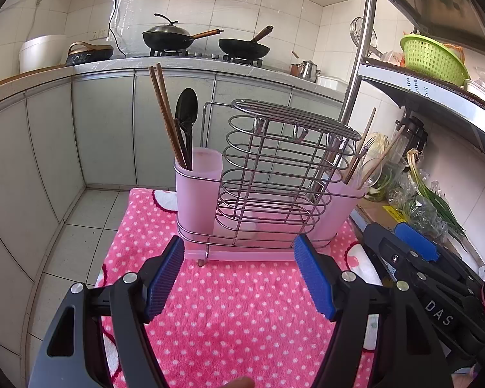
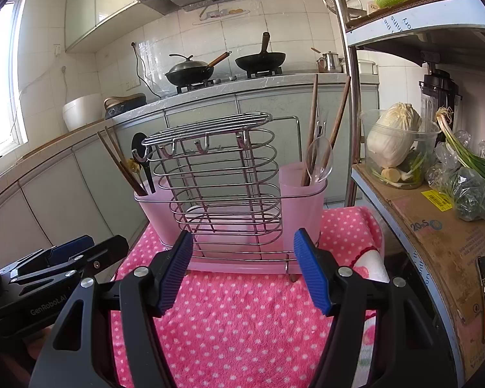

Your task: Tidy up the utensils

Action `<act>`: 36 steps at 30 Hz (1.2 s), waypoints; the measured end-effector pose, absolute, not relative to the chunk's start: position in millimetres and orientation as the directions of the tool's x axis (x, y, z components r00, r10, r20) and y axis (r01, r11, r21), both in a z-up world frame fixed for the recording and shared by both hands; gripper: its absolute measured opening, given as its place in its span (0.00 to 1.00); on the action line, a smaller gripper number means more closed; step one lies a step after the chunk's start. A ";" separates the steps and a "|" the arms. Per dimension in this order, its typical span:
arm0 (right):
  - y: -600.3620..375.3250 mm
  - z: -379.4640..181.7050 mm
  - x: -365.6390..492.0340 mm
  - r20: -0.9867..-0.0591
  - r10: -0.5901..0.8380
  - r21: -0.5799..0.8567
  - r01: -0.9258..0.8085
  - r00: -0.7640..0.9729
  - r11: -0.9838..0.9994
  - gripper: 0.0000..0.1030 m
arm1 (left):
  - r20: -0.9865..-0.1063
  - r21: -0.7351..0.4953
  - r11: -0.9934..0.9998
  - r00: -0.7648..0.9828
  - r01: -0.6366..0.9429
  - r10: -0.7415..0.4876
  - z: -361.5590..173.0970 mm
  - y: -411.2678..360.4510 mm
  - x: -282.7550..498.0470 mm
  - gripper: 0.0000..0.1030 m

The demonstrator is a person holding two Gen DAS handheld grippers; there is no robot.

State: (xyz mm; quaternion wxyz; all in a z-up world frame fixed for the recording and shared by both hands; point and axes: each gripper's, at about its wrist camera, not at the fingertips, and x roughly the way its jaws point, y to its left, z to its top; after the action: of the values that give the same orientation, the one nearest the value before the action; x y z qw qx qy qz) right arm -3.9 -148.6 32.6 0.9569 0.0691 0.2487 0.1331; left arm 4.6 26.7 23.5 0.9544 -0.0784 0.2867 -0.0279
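Observation:
A wire utensil rack (image 1: 274,174) (image 2: 223,181) with pink plastic cups stands on a pink dotted towel (image 1: 239,310) (image 2: 242,317). The left cup (image 1: 199,174) (image 2: 153,207) holds brown chopsticks (image 1: 165,113) (image 2: 121,165) and a black spoon (image 1: 186,110) (image 2: 142,155). In the right cup (image 2: 302,200) (image 1: 346,200) stand chopsticks (image 2: 313,123) and a clear spoon (image 2: 321,161). My left gripper (image 1: 237,249) hangs open in front of the rack with nothing between its fingers. Beside it, my right gripper (image 2: 242,242) is open and holds nothing; it also shows in the left wrist view (image 1: 404,242).
A metal shelf post (image 2: 349,80) and a shelf with cardboard (image 2: 436,226), cabbage (image 2: 394,135), and green onions (image 2: 468,161) stand close on the right. Kitchen cabinets (image 1: 106,129) and a stove with two woks (image 1: 207,40) lie behind. Tiled floor (image 1: 80,236) drops off left of the towel.

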 end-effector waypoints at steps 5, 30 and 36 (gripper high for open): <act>-148.5 32.3 -2.7 -0.459 0.289 0.199 -0.221 0.840 0.955 0.64 | -0.544 -0.163 0.987 0.834 0.008 -0.097 23.4 26.1 4.5 0.67; -149.5 30.3 -0.2 -0.463 0.291 0.198 -0.222 0.837 0.955 0.64 | -0.549 -0.159 0.987 0.830 0.011 -0.098 22.2 26.4 5.5 0.67; -149.3 29.3 2.5 -0.465 0.293 0.197 -0.225 0.835 0.954 0.64 | -0.550 -0.156 0.988 0.830 0.010 -0.096 21.2 25.9 6.6 0.67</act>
State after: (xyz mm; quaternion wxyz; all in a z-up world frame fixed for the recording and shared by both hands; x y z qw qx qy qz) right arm 2.5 -149.3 29.3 0.9556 0.0671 0.2530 0.1353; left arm 6.6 25.9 21.2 0.9536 -0.0736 0.2905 -0.0278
